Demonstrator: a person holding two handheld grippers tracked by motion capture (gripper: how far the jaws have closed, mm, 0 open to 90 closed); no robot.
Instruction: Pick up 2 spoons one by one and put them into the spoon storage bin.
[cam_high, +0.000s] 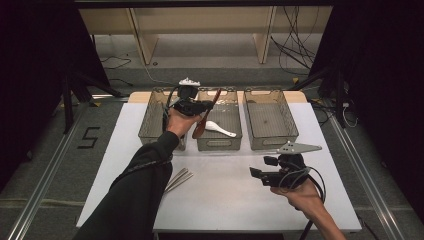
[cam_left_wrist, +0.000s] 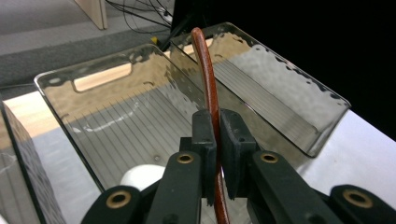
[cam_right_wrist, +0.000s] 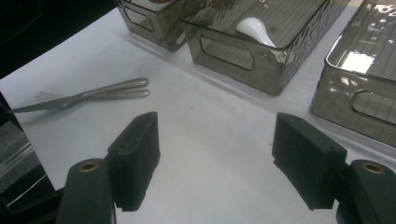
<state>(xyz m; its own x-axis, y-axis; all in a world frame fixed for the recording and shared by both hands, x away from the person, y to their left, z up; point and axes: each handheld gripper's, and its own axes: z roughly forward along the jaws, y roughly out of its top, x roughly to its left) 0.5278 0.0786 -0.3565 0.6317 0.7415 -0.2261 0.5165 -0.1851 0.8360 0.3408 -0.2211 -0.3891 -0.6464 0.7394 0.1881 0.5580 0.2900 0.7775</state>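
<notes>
My left gripper (cam_high: 206, 106) hovers over the middle grey bin (cam_high: 219, 142), shut on a brown wooden spoon (cam_high: 205, 119) that hangs with its bowl down toward the bin. In the left gripper view the pads pinch the spoon's curved handle (cam_left_wrist: 209, 79) at the left gripper (cam_left_wrist: 217, 127). A white spoon (cam_high: 220, 129) lies inside that bin, its bowl (cam_left_wrist: 140, 176) just below the jaws. My right gripper (cam_high: 256, 174) is held above the table's front right, open and with nothing between the jaws (cam_right_wrist: 215, 158).
Three translucent grey bins stand in a row at the back: left bin (cam_high: 150, 122), middle, and right bin (cam_high: 272, 141), which has a bare floor. A metal fork and knife (cam_high: 178, 179) lie on the white table (cam_high: 225, 200), also seen as fork and knife (cam_right_wrist: 93, 93).
</notes>
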